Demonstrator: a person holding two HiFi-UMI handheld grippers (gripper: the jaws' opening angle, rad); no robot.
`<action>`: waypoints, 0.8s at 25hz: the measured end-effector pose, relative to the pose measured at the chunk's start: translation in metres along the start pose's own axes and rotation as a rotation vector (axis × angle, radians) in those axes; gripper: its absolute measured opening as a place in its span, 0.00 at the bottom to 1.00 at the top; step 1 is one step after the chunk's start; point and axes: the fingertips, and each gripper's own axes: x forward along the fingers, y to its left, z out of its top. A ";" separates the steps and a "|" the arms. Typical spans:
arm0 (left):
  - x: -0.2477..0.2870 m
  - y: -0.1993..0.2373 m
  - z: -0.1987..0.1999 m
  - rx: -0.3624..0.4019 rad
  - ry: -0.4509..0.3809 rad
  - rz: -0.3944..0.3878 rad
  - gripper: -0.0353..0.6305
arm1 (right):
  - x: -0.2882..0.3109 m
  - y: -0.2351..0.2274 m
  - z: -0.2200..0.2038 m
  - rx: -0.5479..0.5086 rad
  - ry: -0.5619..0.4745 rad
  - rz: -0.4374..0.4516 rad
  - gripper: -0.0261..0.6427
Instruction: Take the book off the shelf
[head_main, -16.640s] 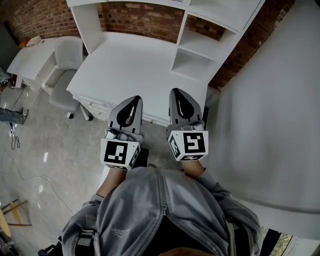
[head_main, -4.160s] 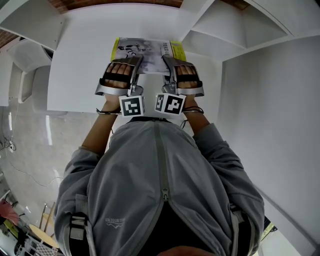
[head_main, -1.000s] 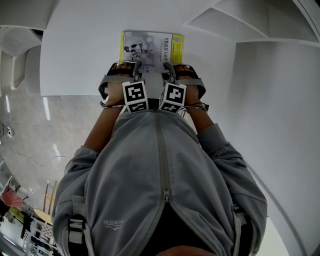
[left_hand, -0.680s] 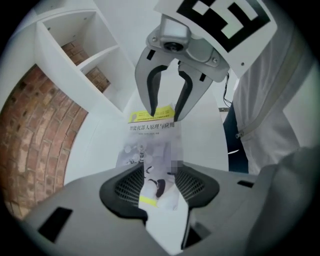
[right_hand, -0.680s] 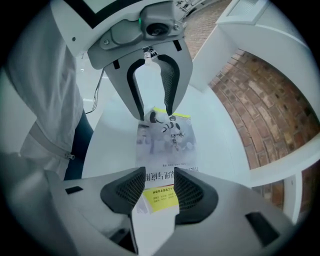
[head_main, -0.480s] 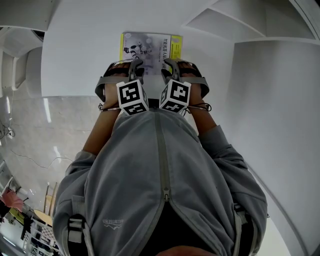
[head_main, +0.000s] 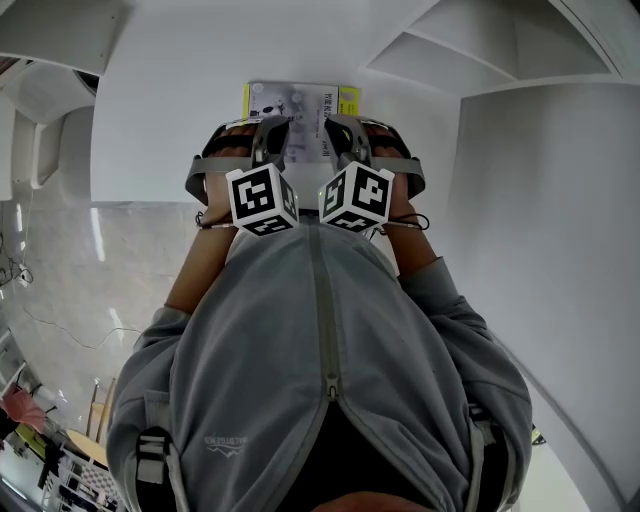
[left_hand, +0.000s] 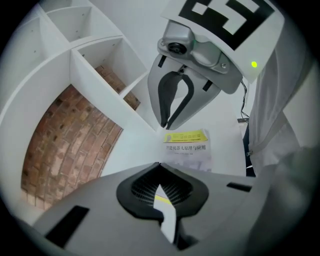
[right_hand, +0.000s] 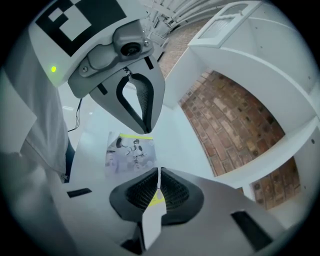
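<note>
The book (head_main: 300, 100) lies flat, cover up, on the white desk (head_main: 170, 110), not in any of the shelf compartments (head_main: 480, 50), which stand beyond the book and off to its right. I would say the fetching itself is done and what is left is only getting the hands clear. Both tools hang over the book's near edge, pointing steeply down and forward at it. The left gripper (head_main: 272, 130) is above the book's left half and the right gripper (head_main: 342, 128) above its right half, side by side and close together, so neither hand is the nearer one. From each of them the book lies just ahead of and below the tips, with clear air in between. The strip of the book that shows past the grippers is broader from side to side than from front to back. Its near part is covered by the tools, though, so I cannot say for certain which way its long axis runs. Both pairs of jaws have just been closing and now stand with their tips together. Each gripper's own camera shows the pads meeting with nothing pinched, and the pale sliver with a yellow line low in each gap looks to me like desk and book seen through it. Neither gripper touches the book or the desk.
</note>
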 end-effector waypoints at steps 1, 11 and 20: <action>-0.004 0.006 0.003 0.002 -0.006 0.018 0.06 | -0.004 -0.006 0.004 0.007 -0.012 -0.022 0.09; -0.052 0.076 0.034 -0.191 -0.183 0.231 0.06 | -0.045 -0.071 0.033 0.142 -0.167 -0.227 0.08; -0.099 0.128 0.052 -0.480 -0.437 0.428 0.06 | -0.096 -0.132 0.052 0.419 -0.397 -0.383 0.08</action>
